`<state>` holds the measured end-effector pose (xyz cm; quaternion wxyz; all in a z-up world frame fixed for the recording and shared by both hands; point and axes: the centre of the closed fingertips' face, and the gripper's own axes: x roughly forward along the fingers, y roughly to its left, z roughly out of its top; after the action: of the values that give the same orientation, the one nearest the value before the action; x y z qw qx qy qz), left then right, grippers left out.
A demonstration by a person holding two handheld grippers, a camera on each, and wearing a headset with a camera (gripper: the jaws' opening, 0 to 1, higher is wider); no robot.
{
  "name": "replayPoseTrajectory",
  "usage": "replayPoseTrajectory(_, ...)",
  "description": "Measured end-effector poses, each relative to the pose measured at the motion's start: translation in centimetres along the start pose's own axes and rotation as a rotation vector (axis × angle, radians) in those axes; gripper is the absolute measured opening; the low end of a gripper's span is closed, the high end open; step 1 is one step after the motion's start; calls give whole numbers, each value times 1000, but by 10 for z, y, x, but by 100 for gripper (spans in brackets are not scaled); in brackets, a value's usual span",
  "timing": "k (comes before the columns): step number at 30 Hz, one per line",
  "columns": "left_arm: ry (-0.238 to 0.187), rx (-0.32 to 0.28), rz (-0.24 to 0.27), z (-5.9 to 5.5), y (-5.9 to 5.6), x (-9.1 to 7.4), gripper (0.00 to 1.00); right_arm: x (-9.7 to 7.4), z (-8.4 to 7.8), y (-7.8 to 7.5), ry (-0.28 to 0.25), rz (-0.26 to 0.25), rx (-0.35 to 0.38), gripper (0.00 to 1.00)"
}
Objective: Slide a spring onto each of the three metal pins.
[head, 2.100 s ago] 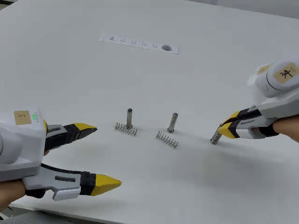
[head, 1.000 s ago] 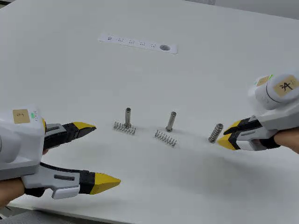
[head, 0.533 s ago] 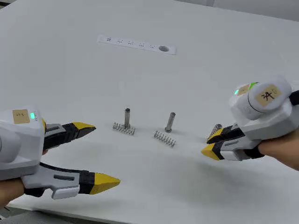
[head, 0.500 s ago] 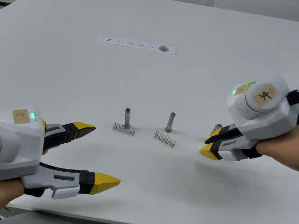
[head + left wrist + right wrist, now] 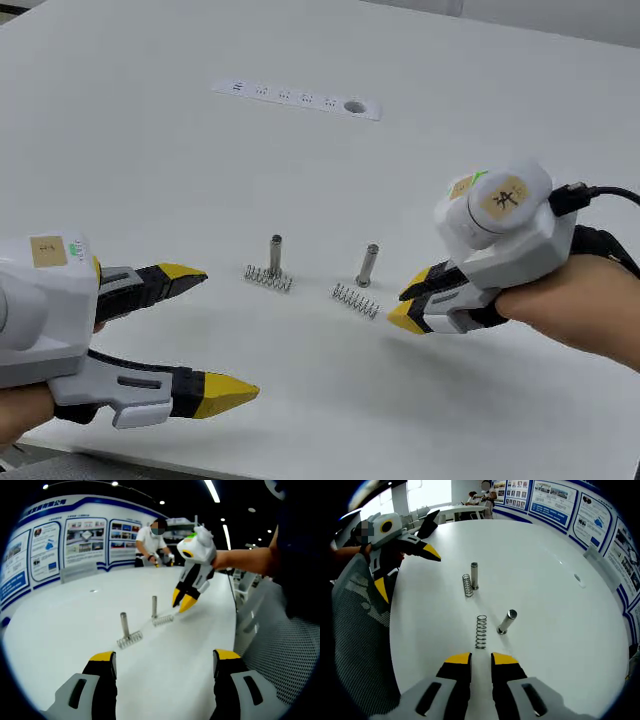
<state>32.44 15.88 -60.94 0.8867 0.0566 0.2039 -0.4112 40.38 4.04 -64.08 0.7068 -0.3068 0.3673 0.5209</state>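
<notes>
Two pins (image 5: 368, 264) stand, springs (image 5: 356, 300) lying beside; right gripper (image 5: 397, 309) near them, jaws narrow; left gripper (image 5: 215, 332) farther, jaws wide.

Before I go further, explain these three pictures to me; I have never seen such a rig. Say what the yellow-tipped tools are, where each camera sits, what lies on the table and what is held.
No robot here: a person holds a two-jaw gripper in each hand. The head view comes from a headset camera looking down at the white table. Each gripper view comes from a camera riding on that gripper, looking along its jaws. The left gripper is wide open; the right gripper has its jaws close together with a narrow gap. Both hold nothing. On the table stand the left pin and the right pin; the left spring and the right spring lie loose beside their bases. A power strip lies farther back.
</notes>
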Motion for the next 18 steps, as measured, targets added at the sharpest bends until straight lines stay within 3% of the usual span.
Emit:
replayPoseTrajectory(8,-2,-4,2,0,1,0,80,15,6,1,-1,14,0,16)
replayPoseTrajectory(18,-2,-6,1,0,0,0,80,28,1,1,20,24,24,16)
